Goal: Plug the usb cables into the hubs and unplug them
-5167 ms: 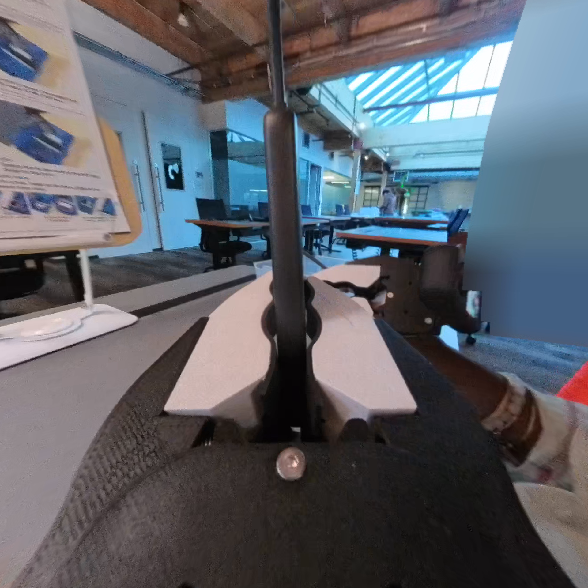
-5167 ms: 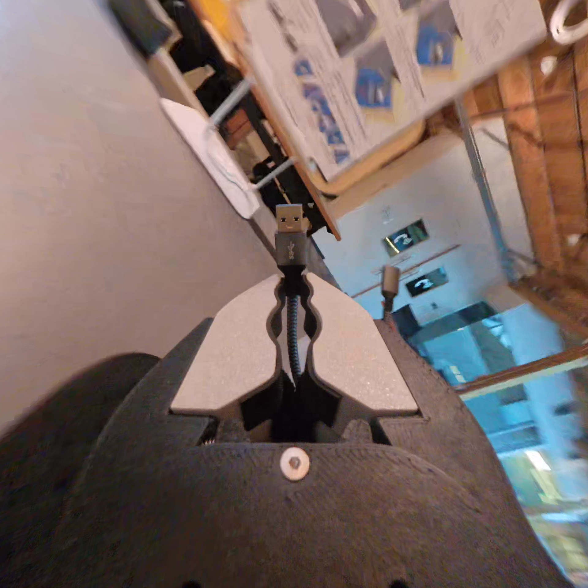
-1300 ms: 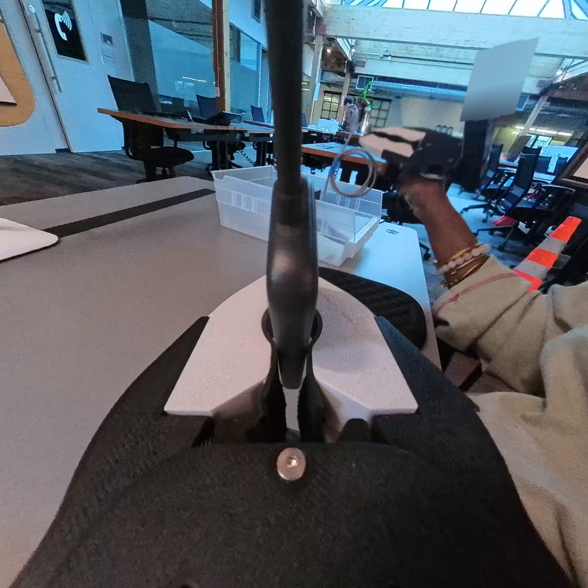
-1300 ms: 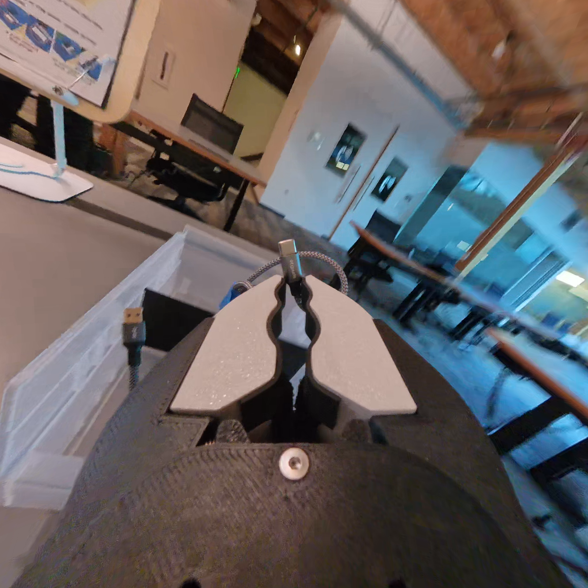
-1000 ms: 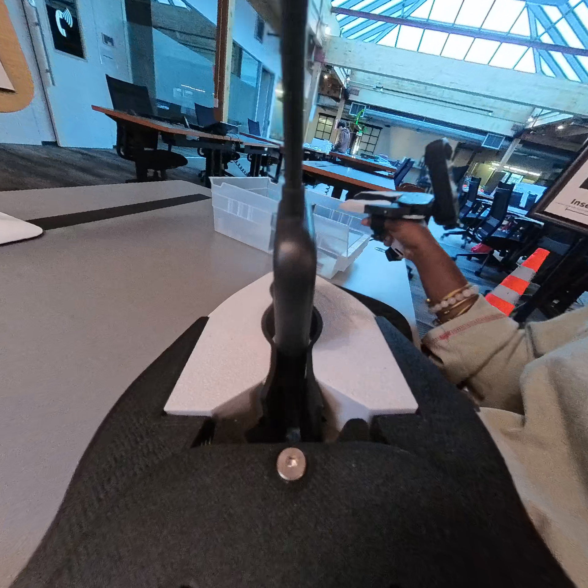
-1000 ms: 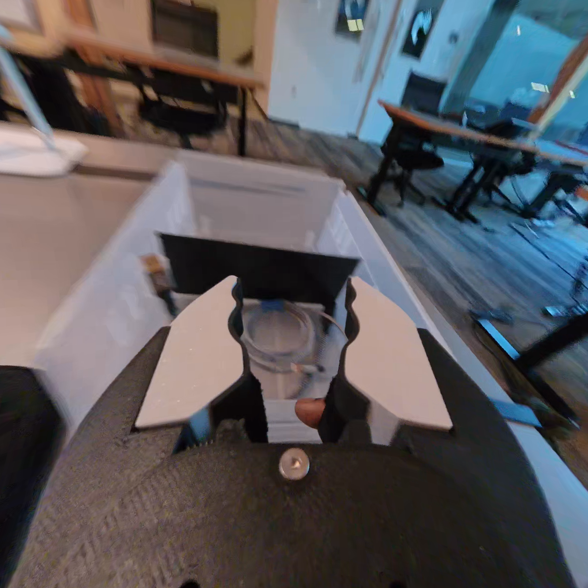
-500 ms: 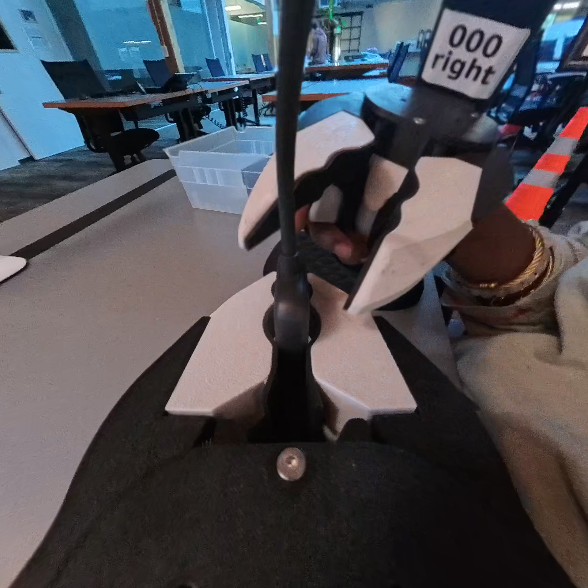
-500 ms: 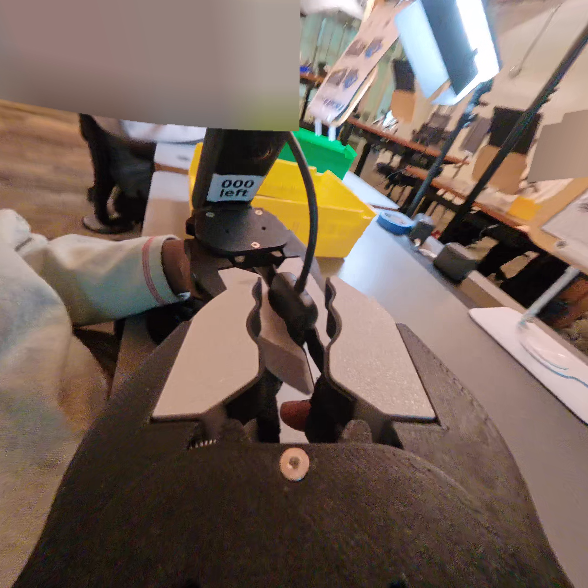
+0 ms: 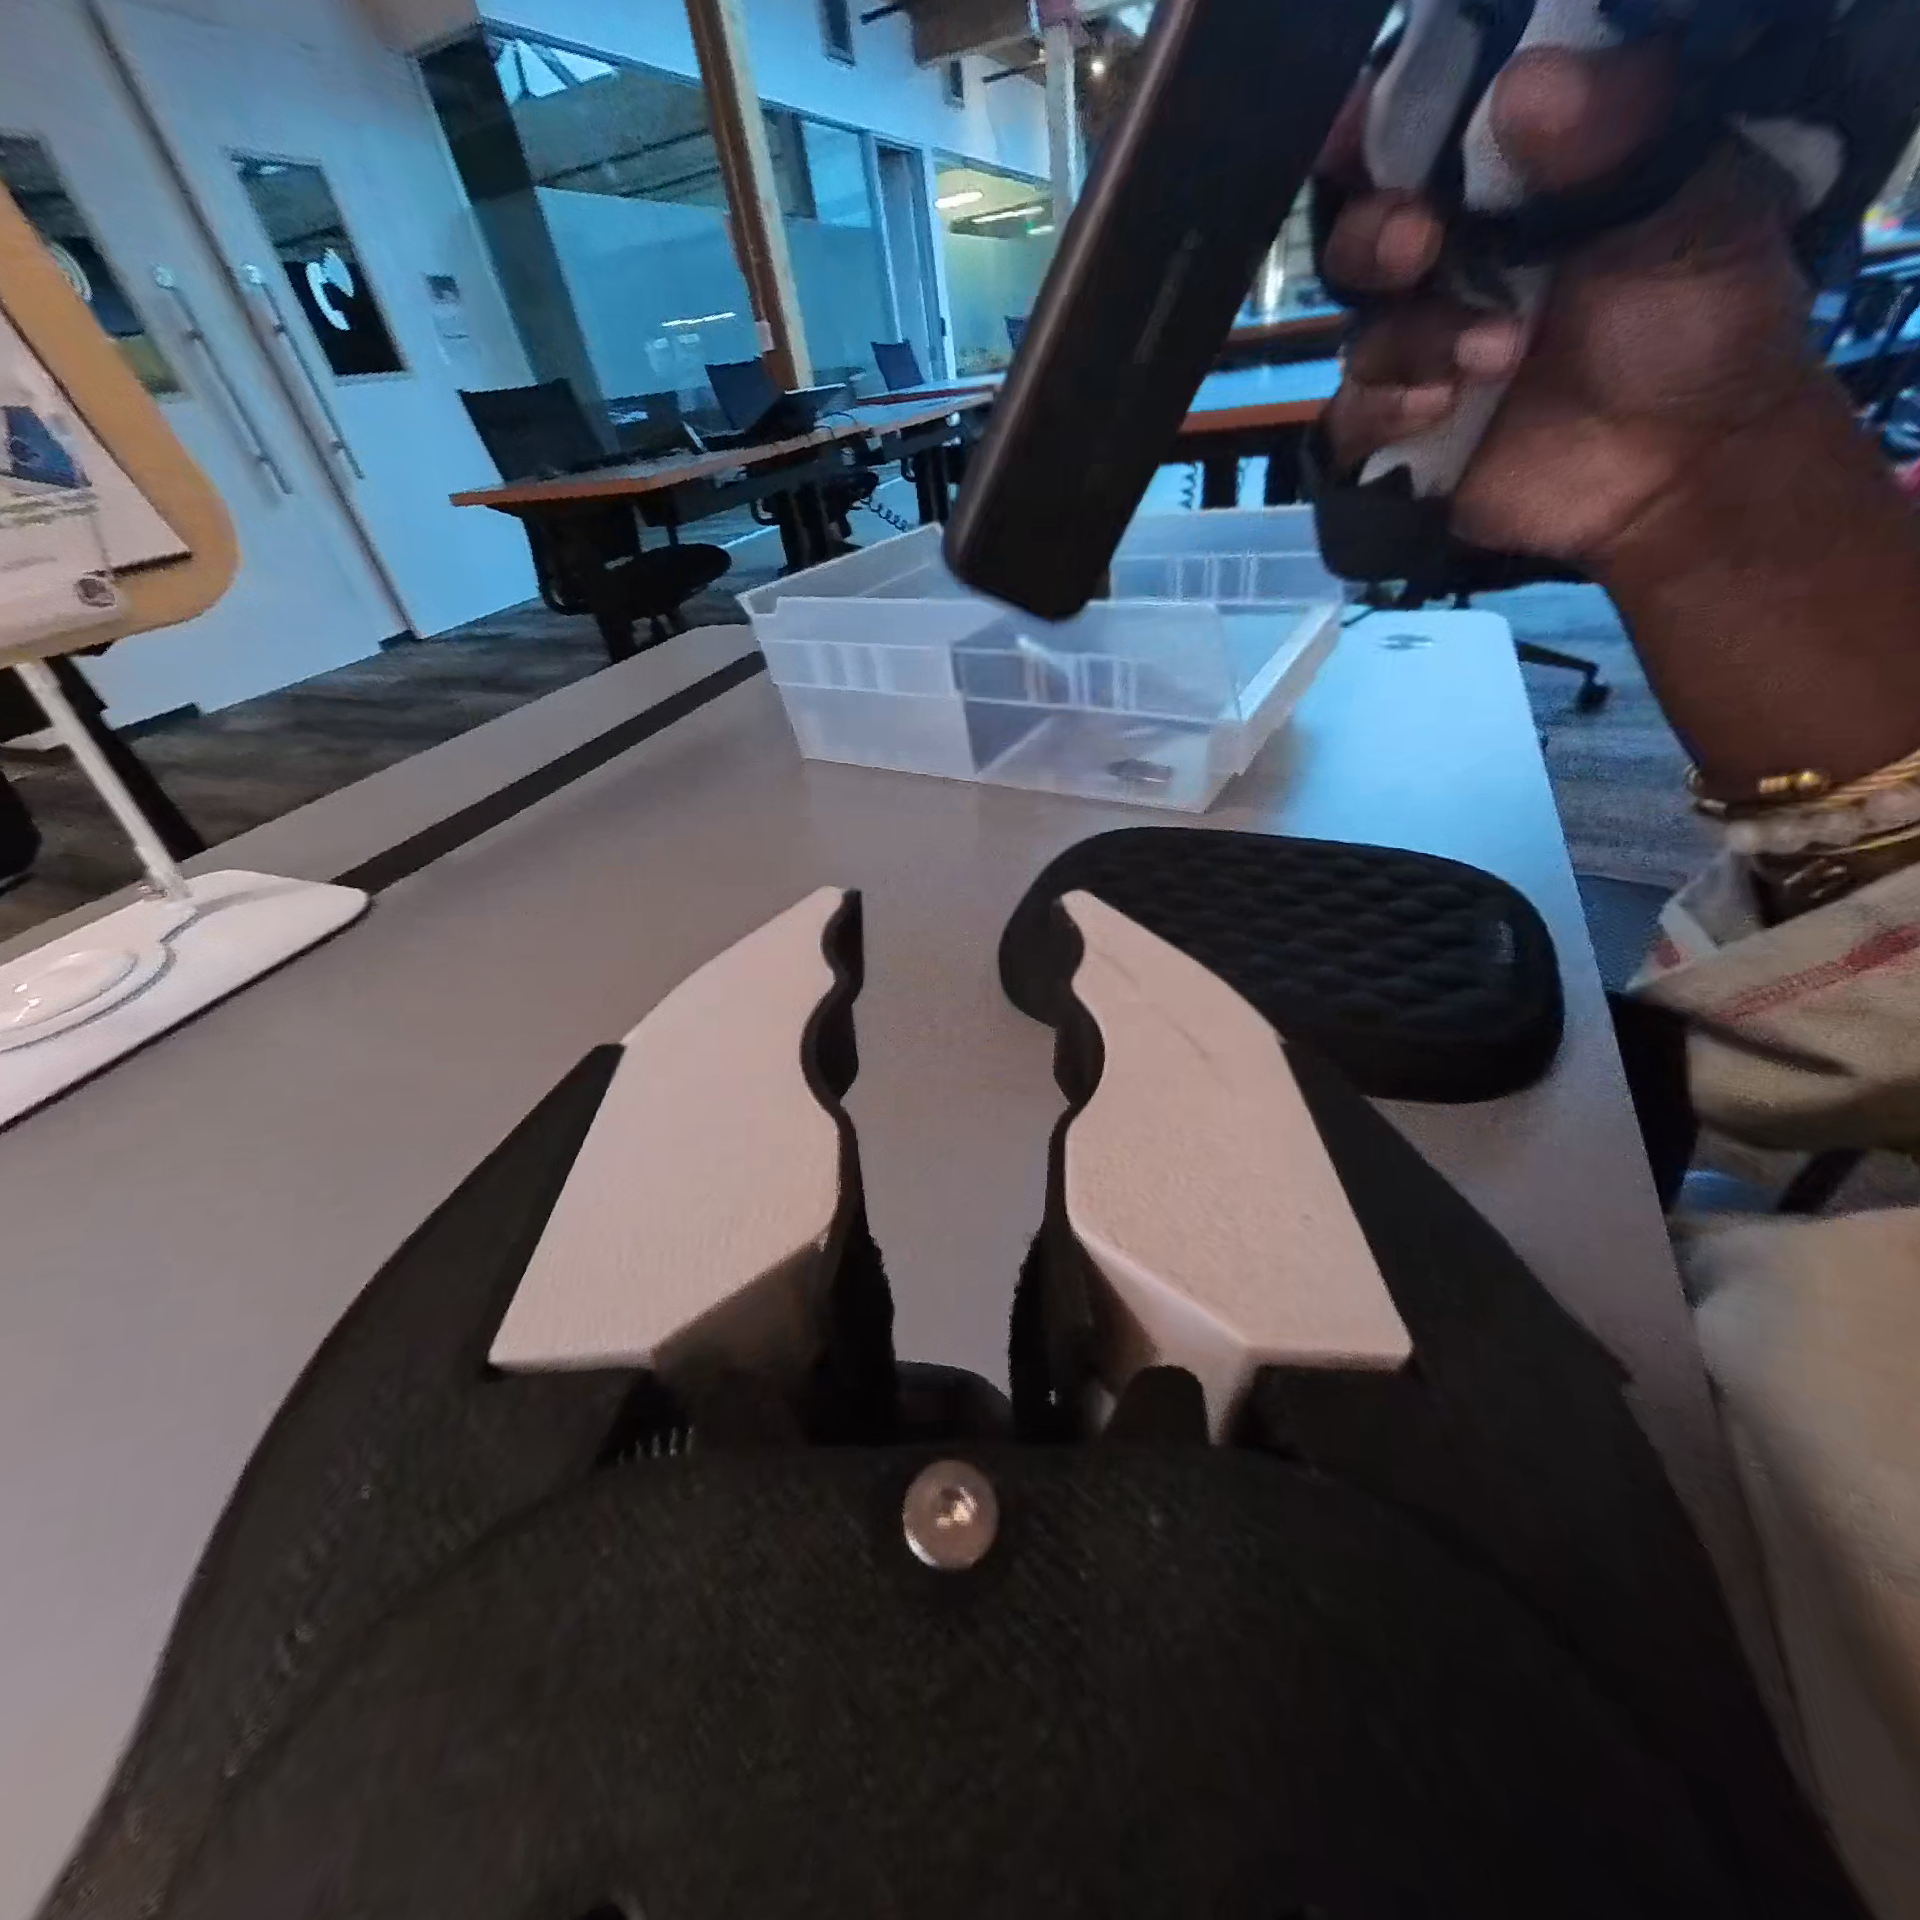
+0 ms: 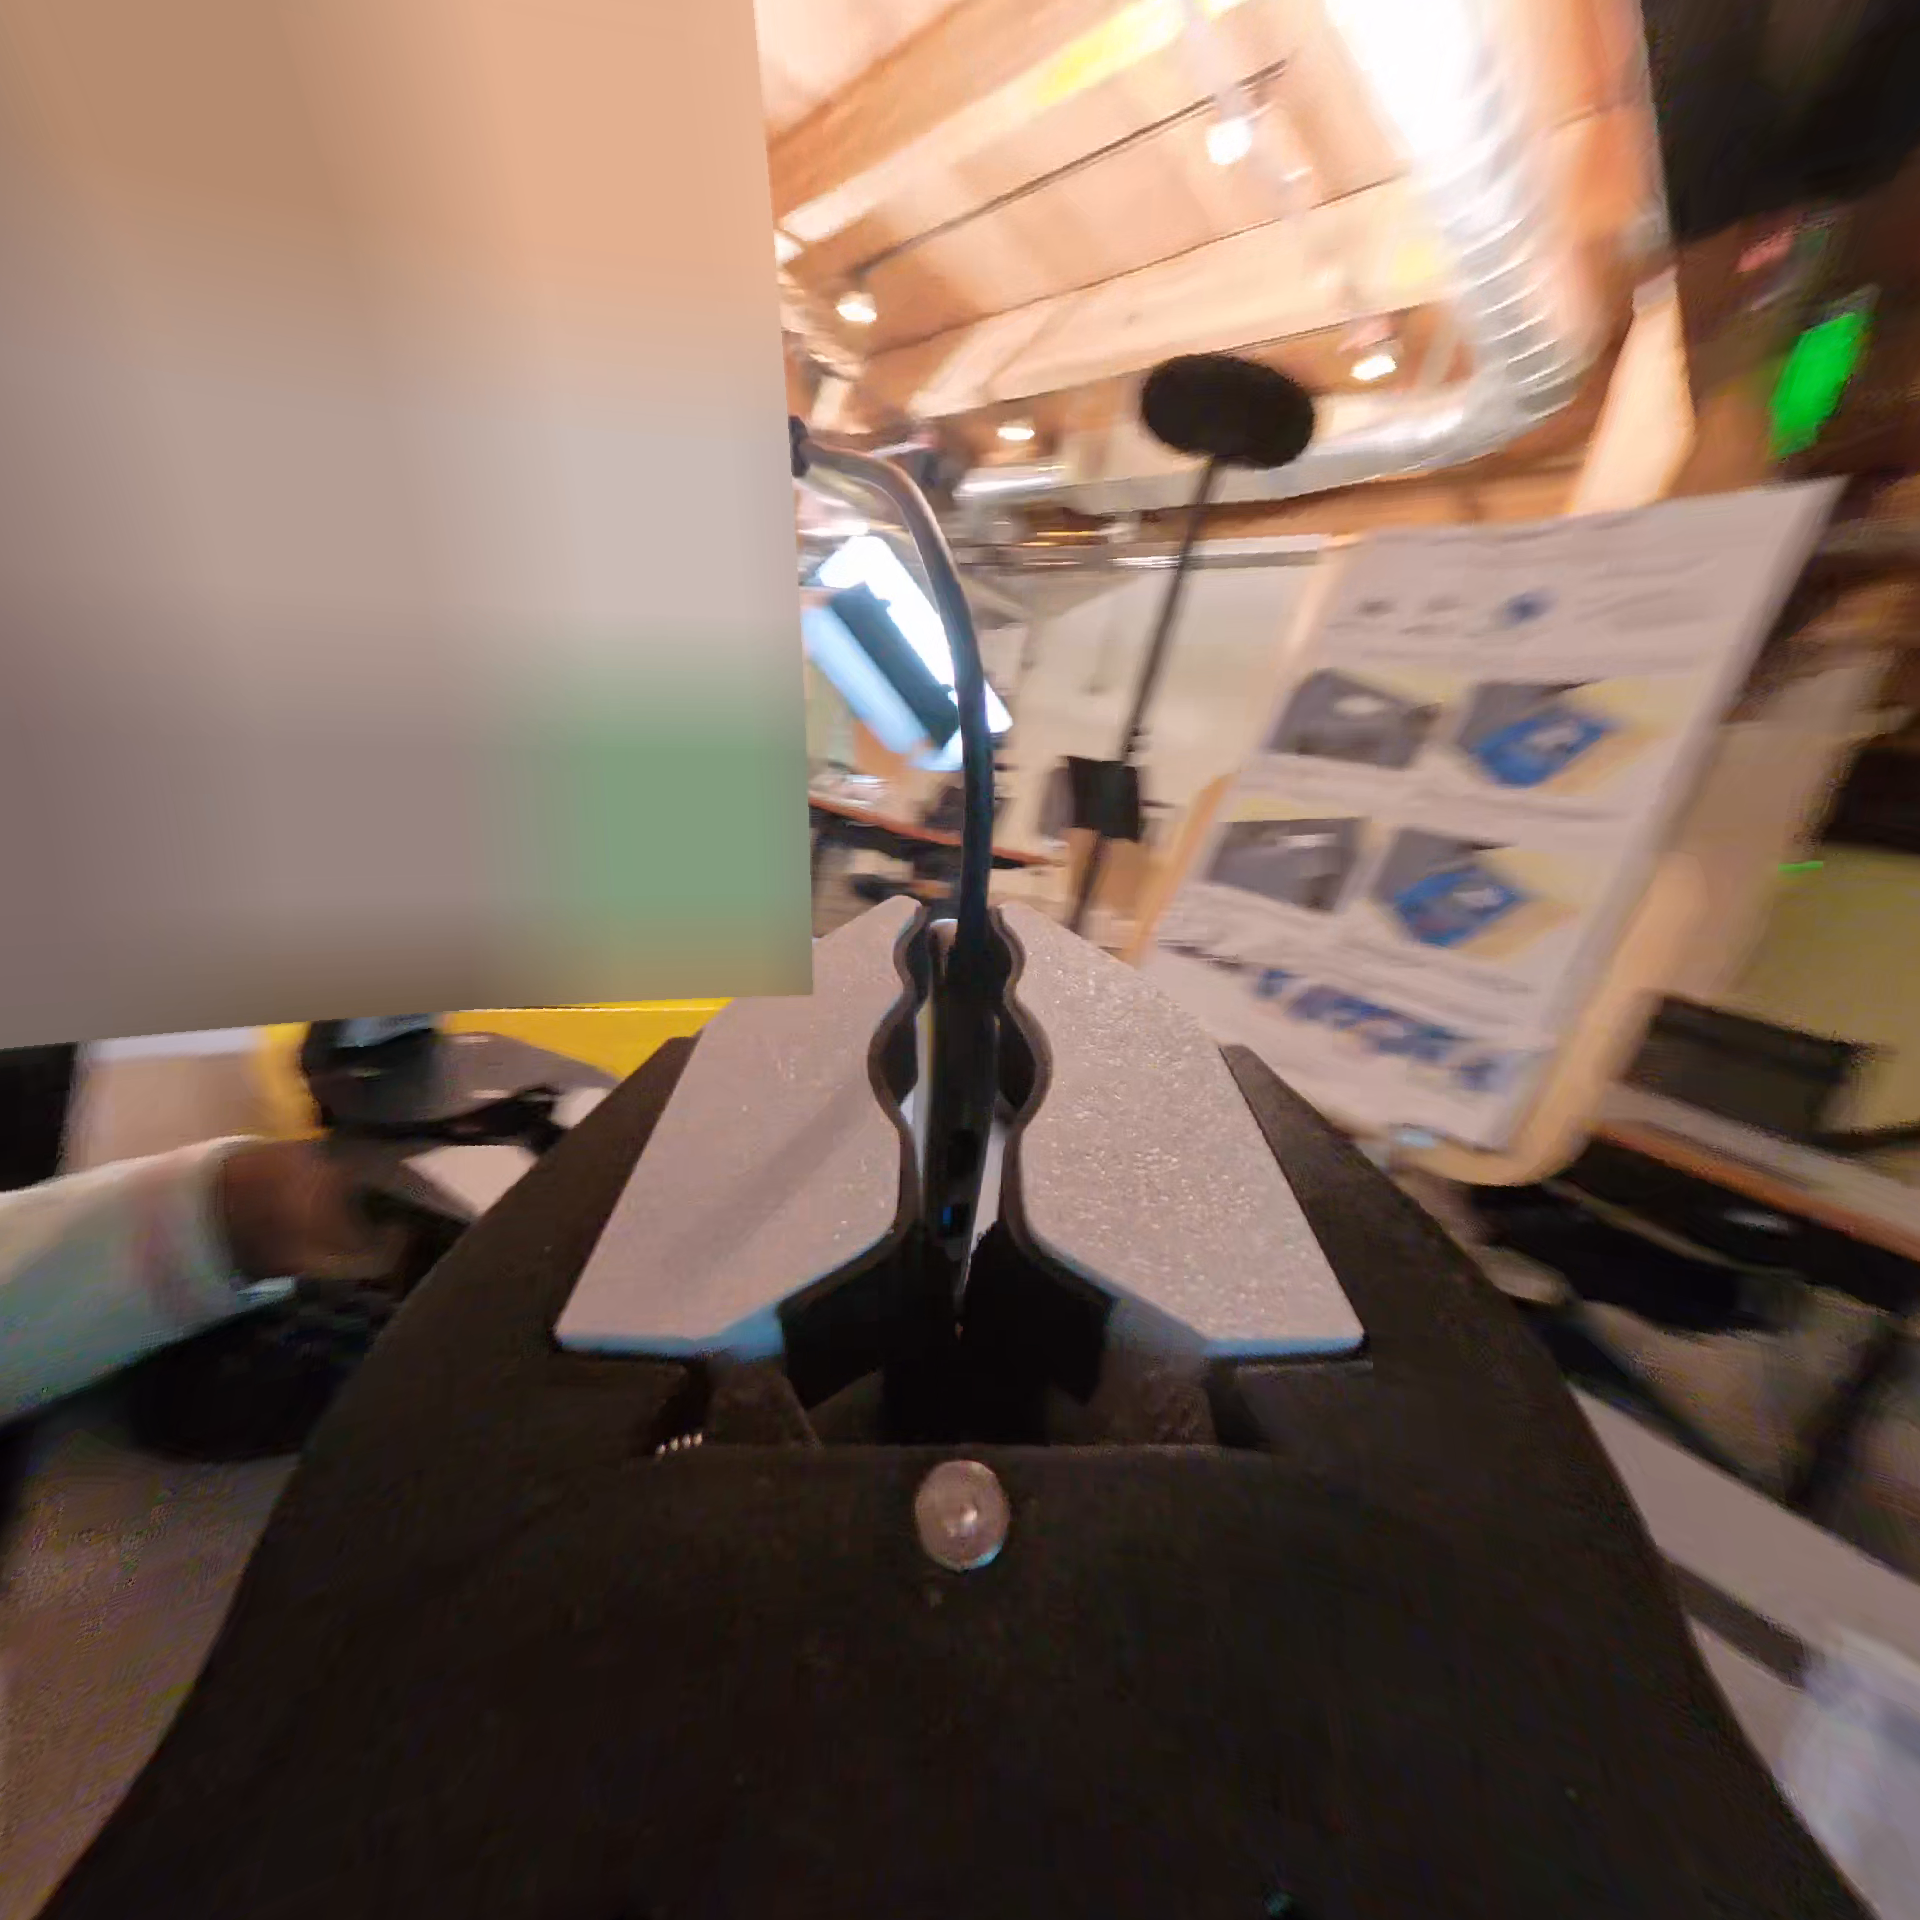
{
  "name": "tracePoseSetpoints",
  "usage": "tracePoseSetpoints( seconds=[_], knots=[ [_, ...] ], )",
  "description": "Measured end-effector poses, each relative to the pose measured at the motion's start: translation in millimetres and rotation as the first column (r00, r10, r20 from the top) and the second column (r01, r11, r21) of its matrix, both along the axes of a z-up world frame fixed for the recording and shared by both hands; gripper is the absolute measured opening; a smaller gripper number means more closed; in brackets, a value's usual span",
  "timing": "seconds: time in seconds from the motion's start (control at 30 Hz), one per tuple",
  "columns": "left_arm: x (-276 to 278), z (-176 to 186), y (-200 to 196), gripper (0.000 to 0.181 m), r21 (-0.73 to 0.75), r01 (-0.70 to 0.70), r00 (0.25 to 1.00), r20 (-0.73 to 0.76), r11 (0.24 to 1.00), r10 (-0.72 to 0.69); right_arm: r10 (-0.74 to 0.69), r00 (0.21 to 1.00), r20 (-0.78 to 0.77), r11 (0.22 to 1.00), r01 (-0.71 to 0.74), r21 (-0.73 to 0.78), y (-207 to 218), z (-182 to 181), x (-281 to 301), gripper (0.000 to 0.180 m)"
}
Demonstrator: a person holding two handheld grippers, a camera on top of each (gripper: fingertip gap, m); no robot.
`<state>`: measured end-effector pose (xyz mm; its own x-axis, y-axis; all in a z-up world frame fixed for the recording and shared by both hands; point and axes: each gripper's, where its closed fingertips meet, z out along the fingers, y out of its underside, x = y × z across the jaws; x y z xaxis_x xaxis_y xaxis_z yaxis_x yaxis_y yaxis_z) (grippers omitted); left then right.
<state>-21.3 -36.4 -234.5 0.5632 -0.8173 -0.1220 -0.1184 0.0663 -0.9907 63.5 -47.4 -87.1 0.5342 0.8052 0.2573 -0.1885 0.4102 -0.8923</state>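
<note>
My left gripper [image 9: 956, 914] is open and empty, low over the grey table [image 9: 416, 1039]. A long black usb hub [image 9: 1122, 291] hangs tilted in the air above and ahead of it, held from the upper right by the right gripper in a person's hand [image 9: 1621, 343]. In the right wrist view my right gripper [image 10: 961, 920] is shut on the hub [image 10: 961, 1122], seen edge on between the fingers. The hub's black cable [image 10: 961, 727] curves up and to the left. No usb plug shows in either view.
A clear plastic bin [image 9: 1039, 686] with dividers stands at the far end of the table. A black padded rest [image 9: 1309, 966] lies right of my left fingers. A white stand base [image 9: 125, 977] is at the left. An instruction board [image 10: 1455, 790] and a yellow bin [image 10: 623, 1029] show in the right wrist view.
The right gripper let its usb cable go into the clear bin, came over and shut on the hub. The left gripper opened and released the hub, which now hangs higher.
</note>
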Motion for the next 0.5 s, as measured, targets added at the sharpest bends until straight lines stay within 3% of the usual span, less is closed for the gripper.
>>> tracePoseSetpoints(
  seconds=[0.17,0.3,0.5],
  knots=[
    [-9.4,3.5,9.0,0.034,-0.013,-0.066,0.997,0.042,0.998,0.066,-0.372,0.928,-0.016,0.928,0.372,0.012,49.3,28.3,100.8,0.009],
    [-9.5,3.0,10.2,0.033,-0.005,-0.071,0.997,0.033,0.997,0.071,-0.564,0.824,0.05,0.824,0.566,-0.025,103.0,18.6,162.7,0.006],
    [-8.9,1.3,11.0,0.033,0.005,-0.075,0.997,0.013,0.997,0.075,-0.617,0.68,0.395,0.757,0.651,0.061,176.3,-29.8,195.2,0.006]
  ],
)
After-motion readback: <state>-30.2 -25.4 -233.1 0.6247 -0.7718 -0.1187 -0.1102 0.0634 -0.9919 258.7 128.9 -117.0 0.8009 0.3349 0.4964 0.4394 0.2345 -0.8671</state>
